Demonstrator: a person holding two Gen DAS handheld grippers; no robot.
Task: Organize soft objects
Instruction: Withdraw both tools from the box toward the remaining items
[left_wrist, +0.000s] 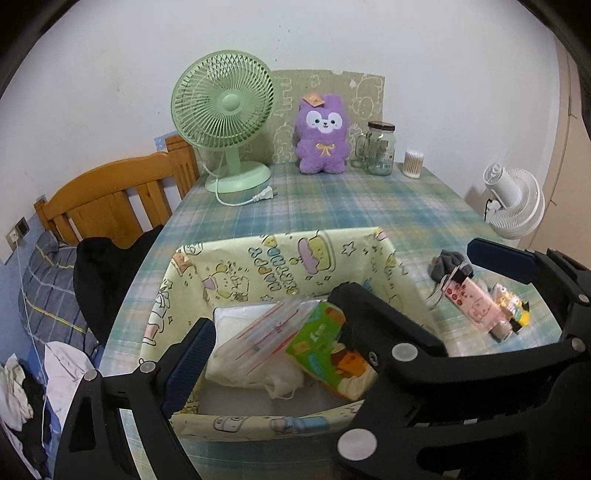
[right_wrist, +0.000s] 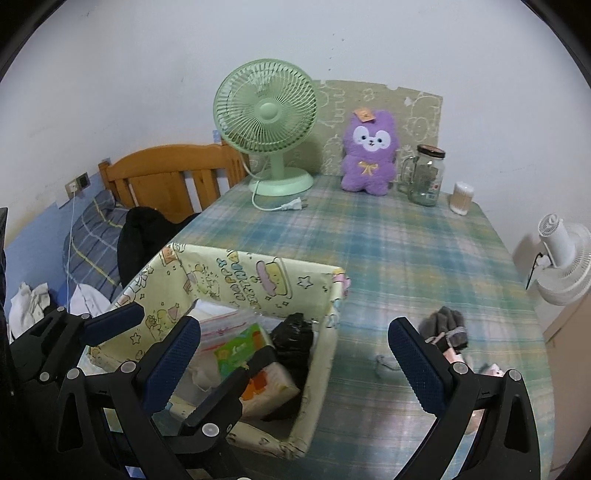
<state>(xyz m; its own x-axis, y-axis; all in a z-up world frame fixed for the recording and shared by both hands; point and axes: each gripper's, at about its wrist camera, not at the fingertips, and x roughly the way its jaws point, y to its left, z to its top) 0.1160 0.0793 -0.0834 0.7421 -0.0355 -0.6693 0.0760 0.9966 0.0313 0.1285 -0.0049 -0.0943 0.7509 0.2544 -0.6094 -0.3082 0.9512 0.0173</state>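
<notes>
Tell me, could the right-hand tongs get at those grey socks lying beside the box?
Probably yes. The right tongs are open, and the grey socks lie on the bare tablecloth just beyond the right finger, outside the box. Nothing seems to cover them; a pink packet lies against them.

open right gripper (right_wrist: 295, 363) beside yellow box (right_wrist: 295, 280)

The left black two-finger gripper with blue textured pads (left_wrist: 343, 299) stood with its jaws spread wide, nothing between the pads. The right black two-finger gripper with blue textured pads (right_wrist: 295, 354) was likewise spread wide and empty, its left finger (right_wrist: 173, 362) crossing just in front of the left gripper's frame.
</notes>
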